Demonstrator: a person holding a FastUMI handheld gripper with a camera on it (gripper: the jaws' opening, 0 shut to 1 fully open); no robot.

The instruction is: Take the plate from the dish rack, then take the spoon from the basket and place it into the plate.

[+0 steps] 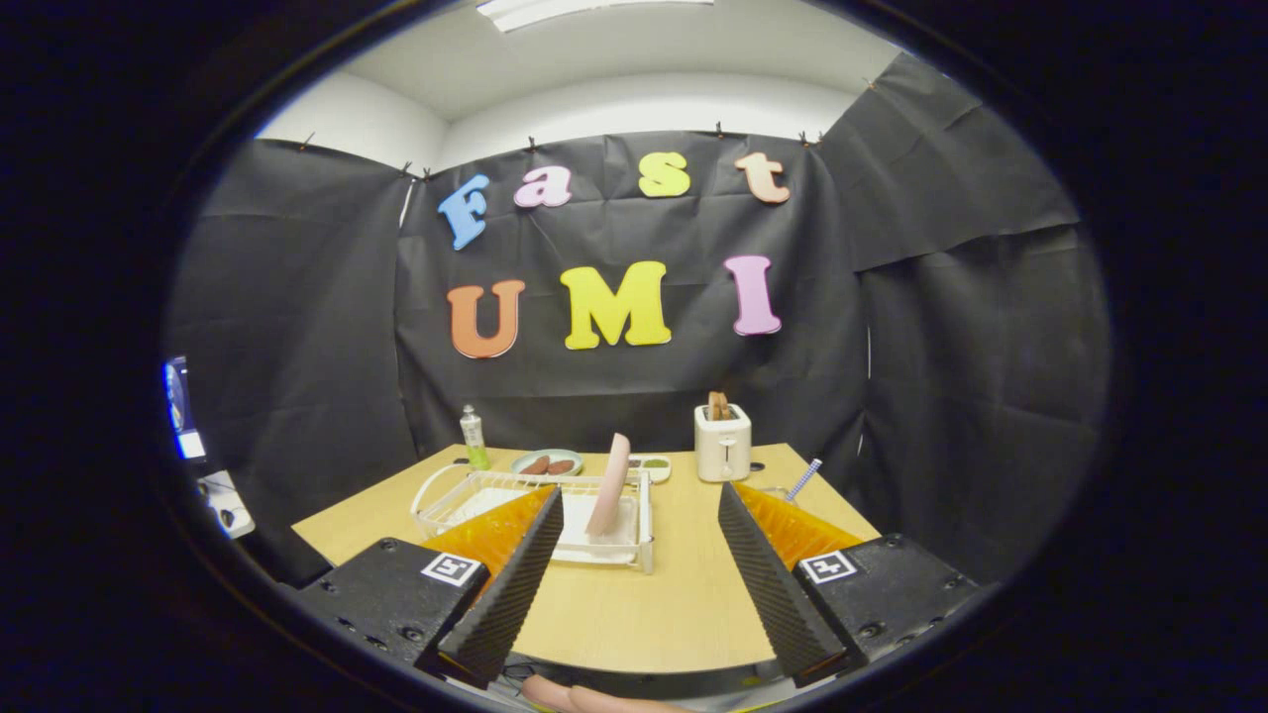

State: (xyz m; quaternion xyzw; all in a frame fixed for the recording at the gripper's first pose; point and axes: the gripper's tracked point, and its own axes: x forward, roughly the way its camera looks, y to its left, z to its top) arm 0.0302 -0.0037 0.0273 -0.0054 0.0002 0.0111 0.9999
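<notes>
- Hand-held gripper [640, 574]: fingers spread wide apart, gripping nothing, raised over the near edge of the table.
- Wooden table [684, 594]: bare between the fingers.
- White wire dish rack [466, 492]: just ahead of the left finger, partly hidden by it.
- Pink plate [609, 483]: upright on edge in the rack, ahead between the fingers.
- White toaster [722, 443]: beyond the right finger, toast in its slot.
- Small plate [547, 462] with brown food: behind the rack.
- Green bottle [474, 437]: far left corner.
- Striped spoon handle [804, 478]: sticking up beyond the right finger; basket hidden.
</notes>
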